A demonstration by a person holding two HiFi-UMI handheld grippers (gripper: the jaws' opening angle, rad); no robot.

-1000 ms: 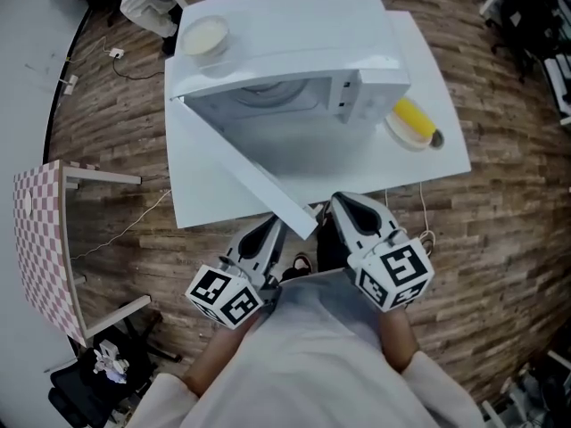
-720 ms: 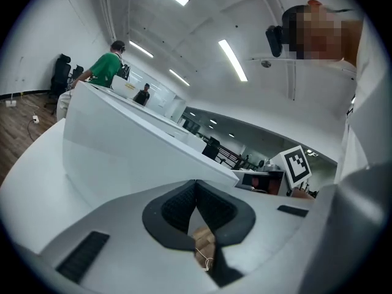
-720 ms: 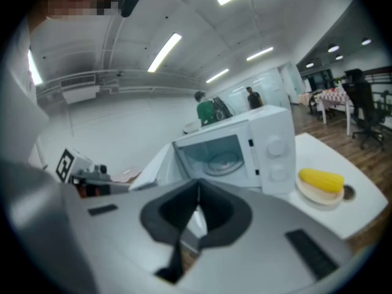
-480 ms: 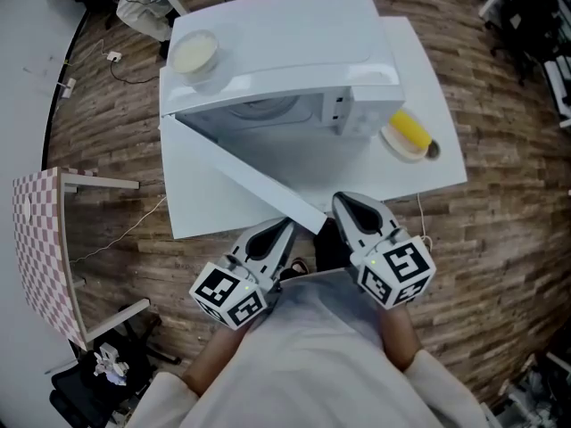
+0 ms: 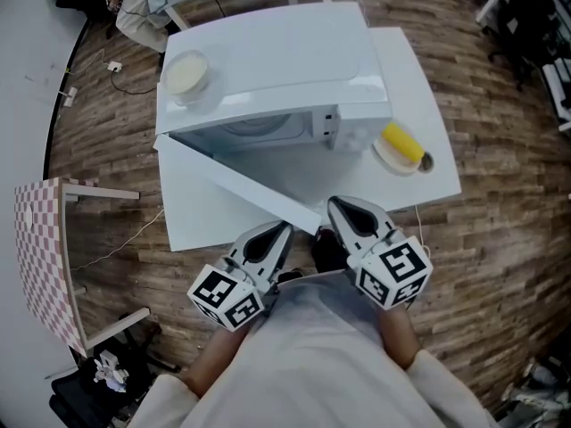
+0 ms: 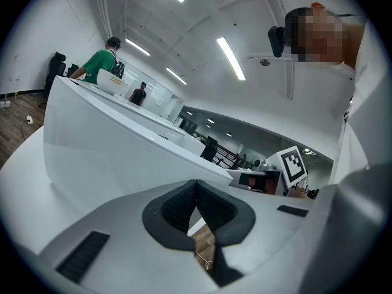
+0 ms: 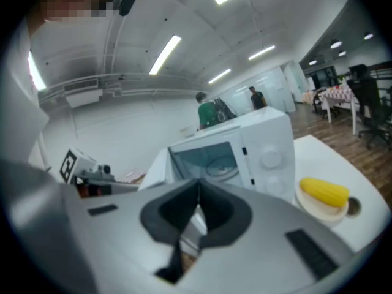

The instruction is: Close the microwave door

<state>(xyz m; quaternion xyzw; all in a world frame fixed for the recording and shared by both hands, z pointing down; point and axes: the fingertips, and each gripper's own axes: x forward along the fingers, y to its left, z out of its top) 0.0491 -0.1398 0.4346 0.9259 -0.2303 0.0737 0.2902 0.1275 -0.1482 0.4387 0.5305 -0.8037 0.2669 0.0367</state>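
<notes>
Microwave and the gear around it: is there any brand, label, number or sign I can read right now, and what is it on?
No legible text in any view.
On the microwave control panel: two dials, and any markings around them are too blurred to read.
On the microwave door: plain white, no print visible.
On the marker cubes: black-and-white square patterns only, no letters or numbers.

1 microwave (image 5: pixel 277 61), 2 dishes (image 5: pixel 186 74) (image 5: pixel 385 157), 1 corn cob (image 5: pixel 402 144).
</notes>
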